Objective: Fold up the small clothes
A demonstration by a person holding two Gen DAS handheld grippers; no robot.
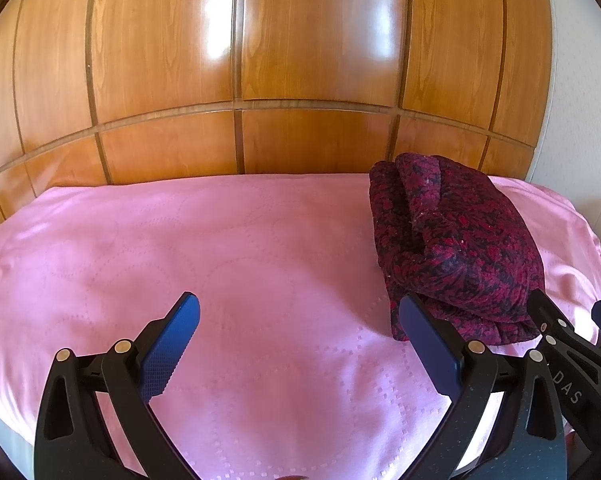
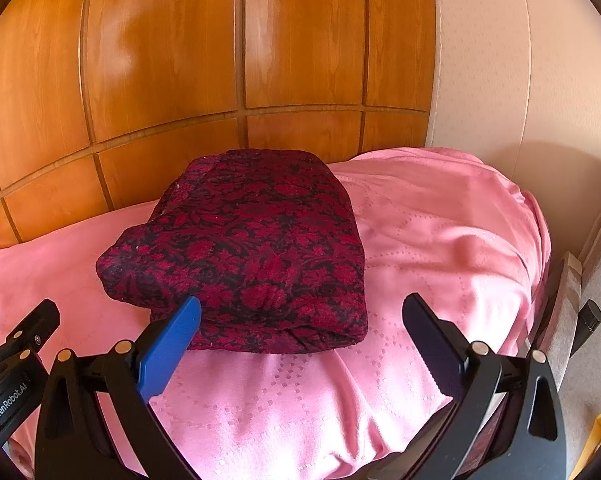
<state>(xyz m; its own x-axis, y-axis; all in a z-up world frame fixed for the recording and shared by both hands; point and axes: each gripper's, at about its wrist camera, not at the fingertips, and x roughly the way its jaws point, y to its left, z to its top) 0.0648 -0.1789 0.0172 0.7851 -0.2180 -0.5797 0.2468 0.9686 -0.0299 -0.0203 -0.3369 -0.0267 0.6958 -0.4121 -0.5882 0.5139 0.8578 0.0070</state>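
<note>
On pink bedspread (image 2: pixel 440 216): folded floral garment (image 2: pixel 252 248); left claw (image 1: pixel 300 344), right claw (image 2: pixel 300 344) both apart, empty.

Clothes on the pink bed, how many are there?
1. A folded dark red flowered garment lies on the pink bedspread near the wooden wardrobe, before both open grippers. It looks like one piece; layers could hide another.

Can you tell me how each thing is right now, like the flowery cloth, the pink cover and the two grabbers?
Dark red and black floral garment: folded into a thick bundle, lying on the cover, held by nothing.
Pink dotted-pattern bed cover: spread out, slightly wrinkled.
Left gripper: open, empty.
Right gripper: open, empty, just short of the garment.
Glossy wooden panelled doors: shut.
</note>
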